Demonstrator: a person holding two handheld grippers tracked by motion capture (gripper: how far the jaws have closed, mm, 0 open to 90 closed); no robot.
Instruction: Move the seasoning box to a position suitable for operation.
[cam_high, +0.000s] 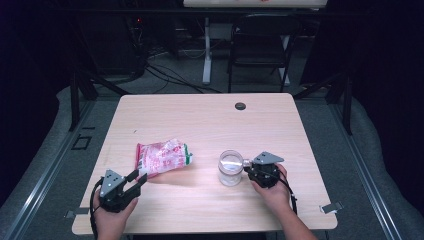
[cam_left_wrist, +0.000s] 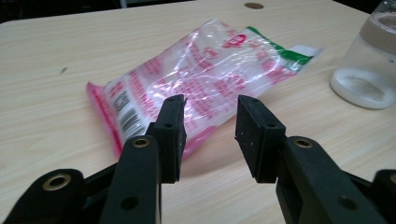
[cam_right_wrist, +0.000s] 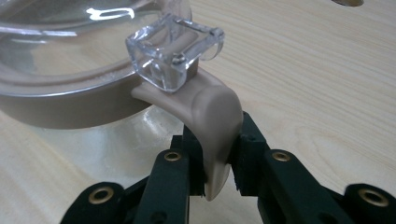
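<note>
Wood table (cam_high: 210, 120). Right gripper (cam_right_wrist: 217, 161) clamps jar (cam_high: 230, 168) latch (cam_right_wrist: 210, 121): rigid, breakable. Left gripper (cam_left_wrist: 208, 126) half-open, empty, near bag (cam_left_wrist: 196, 84): soft, slippery; pinch edge.

From my seat at the controls, the printing on the pink-and-white snack bag (cam_left_wrist: 196, 79) is too blurred for me to read, and my left gripper (cam_left_wrist: 210, 135) covers the bag's near edge. The glass jar (cam_left_wrist: 369, 60) is cut off by the right and top edges in the left gripper view; in the right gripper view its lid and body run off the top and left. My right gripper (cam_right_wrist: 217, 161) hides the lower end of the beige latch (cam_right_wrist: 215, 121). In the high view my forearms leave the bottom edge.
</note>
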